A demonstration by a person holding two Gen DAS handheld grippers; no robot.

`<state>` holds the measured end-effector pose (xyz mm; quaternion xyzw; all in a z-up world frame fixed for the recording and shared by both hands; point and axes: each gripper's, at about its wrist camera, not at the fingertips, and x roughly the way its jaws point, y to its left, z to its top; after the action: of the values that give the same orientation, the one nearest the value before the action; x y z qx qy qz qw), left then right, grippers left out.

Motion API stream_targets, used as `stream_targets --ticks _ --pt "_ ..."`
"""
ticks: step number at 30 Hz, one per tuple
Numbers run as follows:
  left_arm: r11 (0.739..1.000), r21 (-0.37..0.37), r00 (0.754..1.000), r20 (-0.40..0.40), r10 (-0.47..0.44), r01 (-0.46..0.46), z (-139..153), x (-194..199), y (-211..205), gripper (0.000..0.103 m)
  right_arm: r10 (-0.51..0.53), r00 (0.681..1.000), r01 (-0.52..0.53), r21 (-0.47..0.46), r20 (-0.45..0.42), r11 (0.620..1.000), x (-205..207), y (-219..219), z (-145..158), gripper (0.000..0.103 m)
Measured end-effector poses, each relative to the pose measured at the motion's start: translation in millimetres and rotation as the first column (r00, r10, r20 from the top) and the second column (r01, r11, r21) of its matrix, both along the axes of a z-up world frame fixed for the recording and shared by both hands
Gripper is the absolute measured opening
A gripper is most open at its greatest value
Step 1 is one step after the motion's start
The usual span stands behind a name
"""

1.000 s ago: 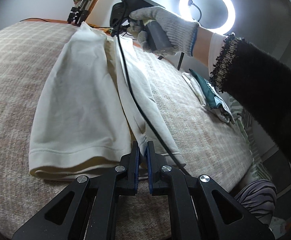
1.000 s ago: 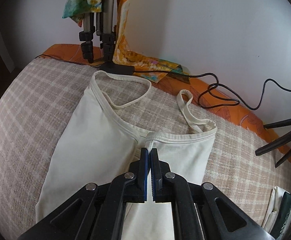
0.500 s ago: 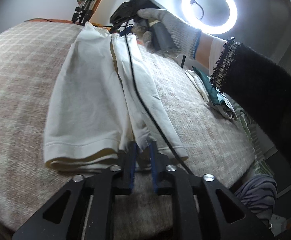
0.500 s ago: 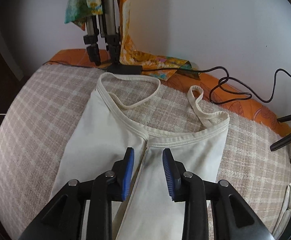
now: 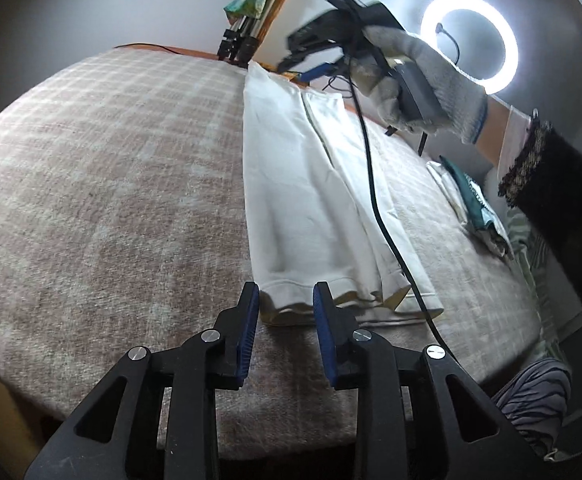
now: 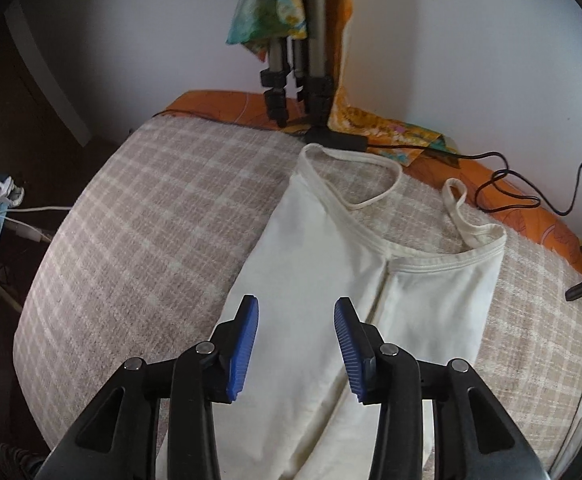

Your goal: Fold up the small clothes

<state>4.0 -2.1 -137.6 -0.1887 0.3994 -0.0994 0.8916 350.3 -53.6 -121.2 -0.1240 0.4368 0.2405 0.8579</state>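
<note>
A cream strappy top lies flat on the checked beige blanket, its two long sides folded in to meet along the middle. My left gripper is open and empty, just short of the top's hem. My right gripper is open and empty above the top near its neckline, with the two straps beyond. In the left wrist view the right gripper hovers over the far end, held by a gloved hand; its black cable trails across the top.
A tripod and a colourful cloth stand at the blanket's far edge, with black cables on an orange sheet. A ring light glows at the right. Folded clothes lie at the right, striped fabric below the edge.
Both grippers were shut on the top's folded edges and have opened, letting it go. Both have drawn back and shifted left; the top now lies flat.
</note>
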Motion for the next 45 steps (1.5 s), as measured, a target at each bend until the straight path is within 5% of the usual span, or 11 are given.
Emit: stream_targets --ticks 15,18,20,23,27,33,36,39,41,45 --pt "0.992 0.122 0.999 0.020 -0.035 0.032 -5.3 16.4 -17.1 0.026 -0.016 0.996 0.001 -0.165 -0.091 0.986 0.3 46.8 -46.9 0.042" --pt "0.991 0.114 0.997 0.040 -0.070 0.065 -8.2 18.3 -15.5 0.009 -0.016 0.997 0.001 -0.184 -0.079 0.983 -0.8 49.4 -50.7 0.041" --pt "0.996 0.062 0.997 0.042 -0.065 0.062 -10.2 18.9 -6.2 0.006 -0.018 0.998 0.005 -0.185 -0.067 0.983 -2.4 49.9 -51.3 0.032" --pt "0.999 -0.021 0.999 0.035 -0.026 0.027 -12.2 16.5 12.1 0.005 -0.011 0.998 0.001 -0.179 -0.055 0.984 -2.9 54.9 -49.9 0.005" --pt "0.996 -0.084 1.000 0.015 0.018 -0.016 -16.1 9.7 30.6 0.005 -0.033 0.996 0.024 -0.116 -0.077 0.993 -0.6 54.7 -46.5 0.000" --pt "0.993 -0.087 0.996 0.022 0.086 -0.083 -15.1 1.7 46.5 0.004 -0.057 0.991 0.055 -0.024 -0.121 0.998 9.0 46.3 -46.7 0.000" --pt "0.989 -0.099 0.992 0.044 0.115 -0.110 -6.7 -1.2 49.0 0.006 -0.035 0.991 0.036 0.003 -0.129 0.999 6.6 42.7 -42.8 0.008" --pt "0.993 -0.087 0.995 0.067 0.080 -0.074 -0.5 1.8 41.5 0.012 -0.007 0.996 0.009 0.029 -0.083 1.000 -9.8 27.9 -28.1 0.038" --pt "0.996 -0.074 0.997 0.039 0.061 -0.058 -1.8 7.9 35.7 0.031 -0.001 0.997 0.006 0.064 -0.071 0.998 -27.1 9.5 -19.1 0.036" --pt "0.991 -0.117 0.998 -0.025 0.059 -0.062 -8.9 14.6 37.1 0.032 -0.034 0.999 0.035 0.073 -0.020 0.997 -74.1 -43.8 -13.6 0.036"
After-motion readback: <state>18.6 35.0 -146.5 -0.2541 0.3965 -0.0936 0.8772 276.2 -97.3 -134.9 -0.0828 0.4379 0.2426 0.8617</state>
